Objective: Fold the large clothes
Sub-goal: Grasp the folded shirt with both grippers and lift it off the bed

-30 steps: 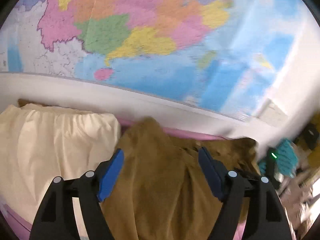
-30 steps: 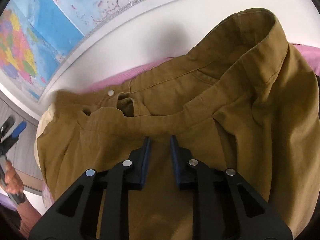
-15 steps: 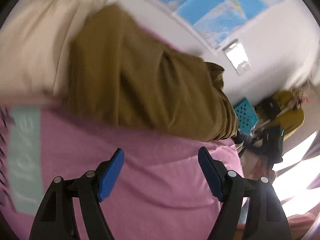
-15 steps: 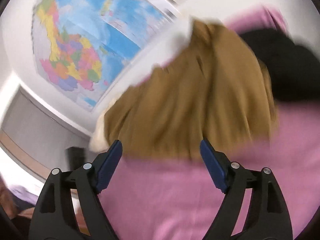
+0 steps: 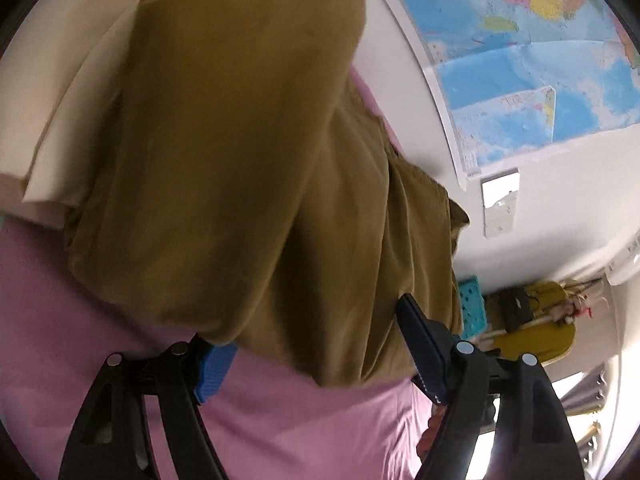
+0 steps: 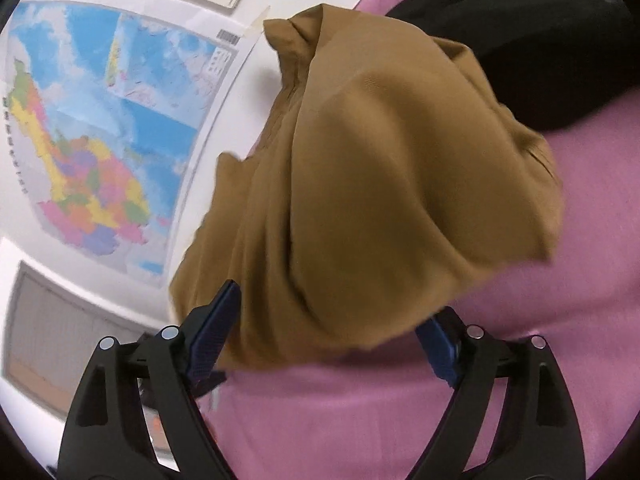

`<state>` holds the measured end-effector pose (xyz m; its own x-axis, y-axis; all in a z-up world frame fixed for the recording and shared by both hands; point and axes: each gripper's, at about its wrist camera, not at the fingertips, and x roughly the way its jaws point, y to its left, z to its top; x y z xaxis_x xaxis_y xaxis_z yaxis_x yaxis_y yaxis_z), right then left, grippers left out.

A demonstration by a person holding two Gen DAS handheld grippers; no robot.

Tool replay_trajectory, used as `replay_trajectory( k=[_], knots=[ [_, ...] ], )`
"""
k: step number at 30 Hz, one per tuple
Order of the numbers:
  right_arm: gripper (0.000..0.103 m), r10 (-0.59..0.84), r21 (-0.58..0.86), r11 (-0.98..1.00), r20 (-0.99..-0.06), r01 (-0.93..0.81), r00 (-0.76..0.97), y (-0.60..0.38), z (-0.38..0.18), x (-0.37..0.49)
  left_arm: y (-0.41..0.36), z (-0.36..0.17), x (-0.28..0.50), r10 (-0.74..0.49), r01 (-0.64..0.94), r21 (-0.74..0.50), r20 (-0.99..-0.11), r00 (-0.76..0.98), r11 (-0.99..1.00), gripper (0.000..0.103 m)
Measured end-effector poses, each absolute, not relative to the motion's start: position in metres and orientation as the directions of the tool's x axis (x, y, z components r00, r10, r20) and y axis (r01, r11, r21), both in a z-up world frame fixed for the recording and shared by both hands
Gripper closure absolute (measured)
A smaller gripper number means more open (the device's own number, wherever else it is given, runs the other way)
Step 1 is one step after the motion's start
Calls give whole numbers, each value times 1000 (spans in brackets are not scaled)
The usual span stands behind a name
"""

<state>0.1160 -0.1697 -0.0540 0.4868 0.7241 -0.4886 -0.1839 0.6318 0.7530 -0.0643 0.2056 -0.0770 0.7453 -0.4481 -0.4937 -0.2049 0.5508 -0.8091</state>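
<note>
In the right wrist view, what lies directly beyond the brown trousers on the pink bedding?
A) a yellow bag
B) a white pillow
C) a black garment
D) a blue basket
C: a black garment lies on the pink bedding just behind the brown trousers.

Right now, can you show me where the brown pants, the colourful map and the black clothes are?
brown pants point(image 6: 380, 184), right wrist view, on the middle of the heap.
colourful map point(image 6: 100, 152), right wrist view, on its coloured regions.
black clothes point(image 6: 540, 56), right wrist view, on the dark bundle's middle.
</note>
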Motion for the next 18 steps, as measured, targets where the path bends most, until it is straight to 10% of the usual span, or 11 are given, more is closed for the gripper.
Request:
replay_trajectory(
  k=[3, 6, 10, 18],
  knots=[
    [23, 676, 715, 679, -522, -165, 520, -165, -52, 117, 198, -73, -54, -405, -256, -769, -551, 730, 585, 32],
    [70, 716, 749, 635, -481, -187, 506, -175, -52, 119, 195, -66, -53, -384, -278, -747, -579, 720, 604, 62],
    [77, 726, 718, 639, -444, -277, 525, -180, -21, 101, 180, -31, -72, -324, -212, -686, -564, 760, 696, 80],
    [78, 791, 639, 592, -341, -491, 509, -220, 40, -1, 145, 17, -163, -418, 28, -649, -456, 786, 760, 81]
  ],
)
